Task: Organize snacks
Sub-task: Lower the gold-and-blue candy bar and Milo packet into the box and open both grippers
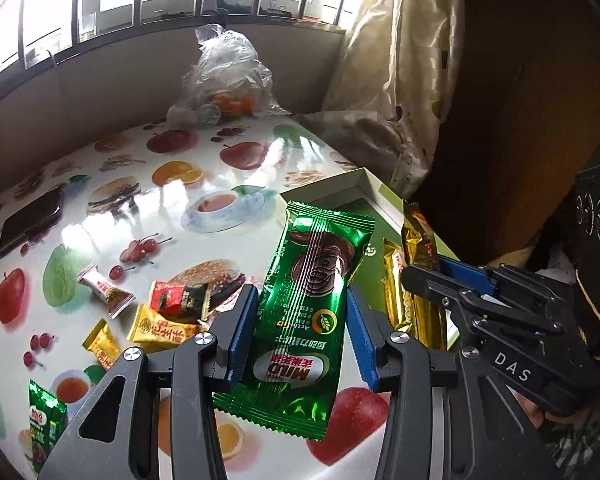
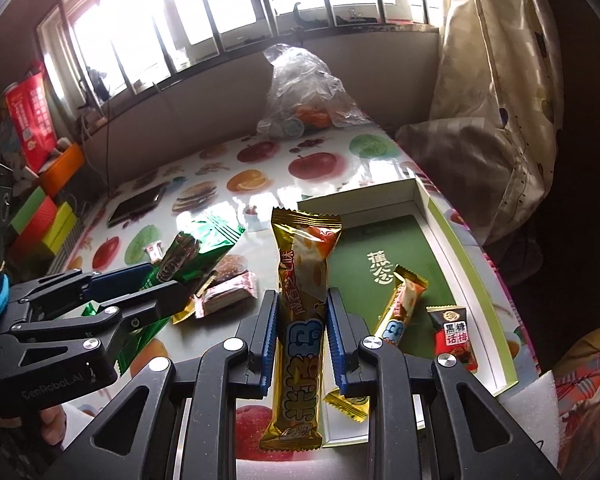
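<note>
The green Milo packet [image 1: 304, 320] is shiny foil with crimped ends, a brown biscuit picture and a red-and-white logo; the left tongs [image 1: 302, 336] grip it across its middle, lifted above the fruit-print surface [image 1: 112, 216]. The gold bar [image 2: 300, 320], a long foil wrapper with blue lettering and an orange top, stands upright in the right tongs [image 2: 298, 344], which are pinched narrow on it, above the near edge of the box [image 2: 472, 276].

The box is a shallow white-walled tray with a green floor, lying at the surface's right edge. In it lie a second gold bar [image 2: 404, 304], a small red-and-black sweet [image 2: 456, 336] and a small yellow sweet [image 2: 348, 402].

Loose on the surface to the left are more sweets [image 1: 160, 320], another green packet [image 1: 44, 420] and a phone [image 1: 32, 220]. A clear bag [image 1: 228, 84] with oranges sits at the far edge.
</note>
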{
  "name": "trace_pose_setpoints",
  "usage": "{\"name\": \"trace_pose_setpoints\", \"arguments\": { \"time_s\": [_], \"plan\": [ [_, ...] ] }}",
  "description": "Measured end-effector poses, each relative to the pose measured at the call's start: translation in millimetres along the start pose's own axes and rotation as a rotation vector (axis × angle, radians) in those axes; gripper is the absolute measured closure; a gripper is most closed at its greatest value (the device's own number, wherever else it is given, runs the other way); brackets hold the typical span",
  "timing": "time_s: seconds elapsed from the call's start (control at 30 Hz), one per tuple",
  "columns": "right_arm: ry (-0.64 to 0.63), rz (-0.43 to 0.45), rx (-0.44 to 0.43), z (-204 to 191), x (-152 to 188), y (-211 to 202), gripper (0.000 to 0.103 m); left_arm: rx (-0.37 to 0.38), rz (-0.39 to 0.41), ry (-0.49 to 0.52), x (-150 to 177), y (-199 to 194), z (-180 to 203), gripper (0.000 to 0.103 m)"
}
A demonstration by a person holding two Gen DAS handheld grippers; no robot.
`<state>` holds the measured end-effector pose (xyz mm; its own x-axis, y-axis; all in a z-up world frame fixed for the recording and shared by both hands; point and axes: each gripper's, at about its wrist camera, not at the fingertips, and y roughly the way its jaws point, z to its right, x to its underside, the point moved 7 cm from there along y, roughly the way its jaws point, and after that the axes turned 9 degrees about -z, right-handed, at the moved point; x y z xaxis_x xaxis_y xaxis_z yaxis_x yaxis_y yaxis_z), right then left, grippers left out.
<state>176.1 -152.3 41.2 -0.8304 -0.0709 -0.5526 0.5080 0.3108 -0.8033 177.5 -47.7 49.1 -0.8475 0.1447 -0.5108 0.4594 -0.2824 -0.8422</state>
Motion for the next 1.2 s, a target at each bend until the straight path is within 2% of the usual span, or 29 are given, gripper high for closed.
{"name": "trace_pose_setpoints", "arguments": {
  "time_s": [0.2, 0.53, 0.63, 1.03, 1.2],
  "plan": [
    [0.026, 0.004, 0.024, 22.6, -5.2, -4.8, 0.081, 0.043, -0.008, -0.003, -16.4, 14.9, 16.9, 0.058],
    [0.075, -0.021, 0.065, 63.0, -8.2, 5.9, 0.081, 0.066, -0.050, -0.013, -34.5, 51.3, 41.0, 0.058],
    [0.093, -0.039, 0.075, 72.5, -5.5, 13.4, 0.081, 0.087, -0.070, -0.037, -37.7, 63.3, 45.1, 0.058],
    [0.135, -0.080, 0.099, 104.6, -3.7, 35.6, 0.081, 0.081, -0.122, -0.054, -44.5, 101.9, 56.7, 0.058],
    [0.130, -0.097, 0.110, 110.7, -3.1, 43.5, 0.081, 0.118, -0.140, -0.078, -45.1, 112.3, 58.9, 0.058]
  ]
}}
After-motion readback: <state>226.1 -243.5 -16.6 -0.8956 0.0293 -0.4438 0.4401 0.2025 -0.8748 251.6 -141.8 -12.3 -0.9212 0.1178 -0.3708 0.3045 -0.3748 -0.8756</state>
